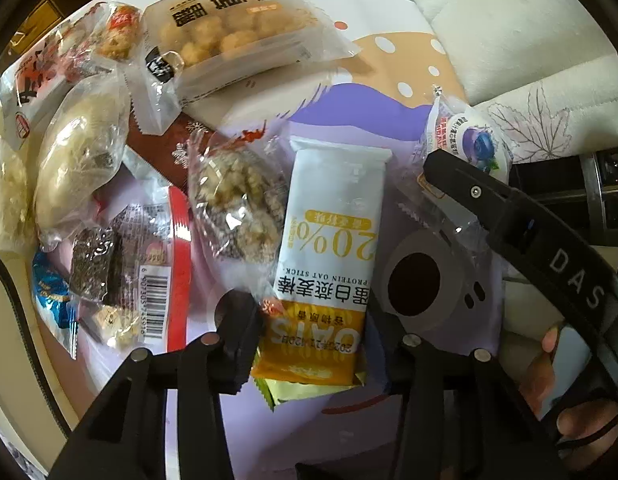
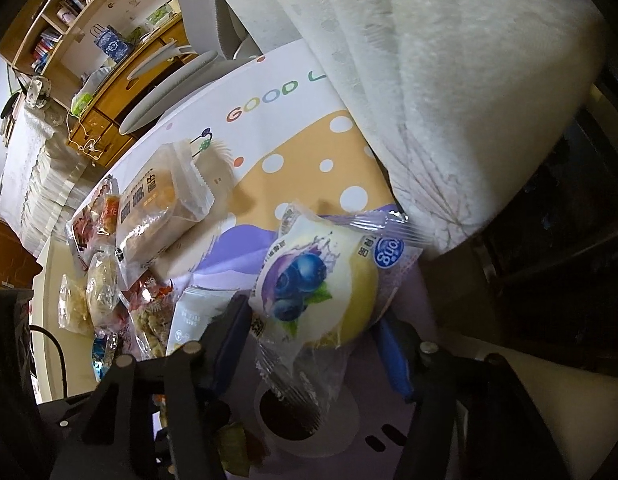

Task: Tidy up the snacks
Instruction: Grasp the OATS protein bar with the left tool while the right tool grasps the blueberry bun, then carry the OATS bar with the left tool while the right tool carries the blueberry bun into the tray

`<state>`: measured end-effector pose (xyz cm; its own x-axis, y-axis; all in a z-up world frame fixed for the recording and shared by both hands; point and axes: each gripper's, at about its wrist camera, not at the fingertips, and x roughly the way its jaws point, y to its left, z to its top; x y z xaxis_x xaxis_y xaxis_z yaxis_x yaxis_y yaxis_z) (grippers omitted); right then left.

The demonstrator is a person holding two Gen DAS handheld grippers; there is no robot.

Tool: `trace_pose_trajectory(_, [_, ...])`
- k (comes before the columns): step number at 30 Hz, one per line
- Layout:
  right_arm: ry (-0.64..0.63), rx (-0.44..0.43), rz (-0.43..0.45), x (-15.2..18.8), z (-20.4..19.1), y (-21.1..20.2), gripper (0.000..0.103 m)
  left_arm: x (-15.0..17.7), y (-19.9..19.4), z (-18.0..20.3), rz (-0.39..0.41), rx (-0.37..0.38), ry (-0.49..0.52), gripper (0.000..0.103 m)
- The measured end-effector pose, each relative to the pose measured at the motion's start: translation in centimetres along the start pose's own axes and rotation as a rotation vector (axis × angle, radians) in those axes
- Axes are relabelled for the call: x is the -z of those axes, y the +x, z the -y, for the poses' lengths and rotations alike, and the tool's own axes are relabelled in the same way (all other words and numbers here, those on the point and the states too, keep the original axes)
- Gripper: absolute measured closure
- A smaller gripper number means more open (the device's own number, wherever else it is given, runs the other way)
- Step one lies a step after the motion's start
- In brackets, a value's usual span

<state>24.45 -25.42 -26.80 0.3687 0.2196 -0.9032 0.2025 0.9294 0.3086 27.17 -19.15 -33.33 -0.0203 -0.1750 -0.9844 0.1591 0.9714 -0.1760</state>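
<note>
The left gripper (image 1: 313,340) is grasping the oat stick packet (image 1: 329,248); the right gripper (image 2: 309,344) is clamping the blueberry bun (image 2: 313,284) on the mat (image 2: 301,184).

Oat bar (image 1: 329,256) flat; blueberry bun (image 2: 309,280) prob. gripped.

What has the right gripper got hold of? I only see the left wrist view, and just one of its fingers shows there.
Observer: In the right wrist view, the right gripper pinches the wrapped blueberry bun, with a finger on each side.
Operator: What's beyond the far end of the table?
Observer: A wooden desk with a blue paper bag standing on it.
</note>
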Motion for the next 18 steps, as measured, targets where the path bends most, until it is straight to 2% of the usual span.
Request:
trace_pose_trajectory(6, [-0.016, 0.011, -0.008, 0.0, -0.3, -0.3, 0.054, 1.5, -2.4, -2.8, 0.02, 0.004, 0.0, 0.06])
trace_pose_trajectory(11, [-0.006, 0.005, -0.023, 0.3, -0.3, -0.9, 0.056, 1.8, -3.9, -4.6, 0.035, 0.016, -0.001, 0.065])
trace_pose_trajectory(18, [-0.007, -0.014, -0.01, 0.7, -1.0, -2.4, 0.057, 3.3, -6.0, -7.0, 0.051, 0.035, -0.022, 0.066])
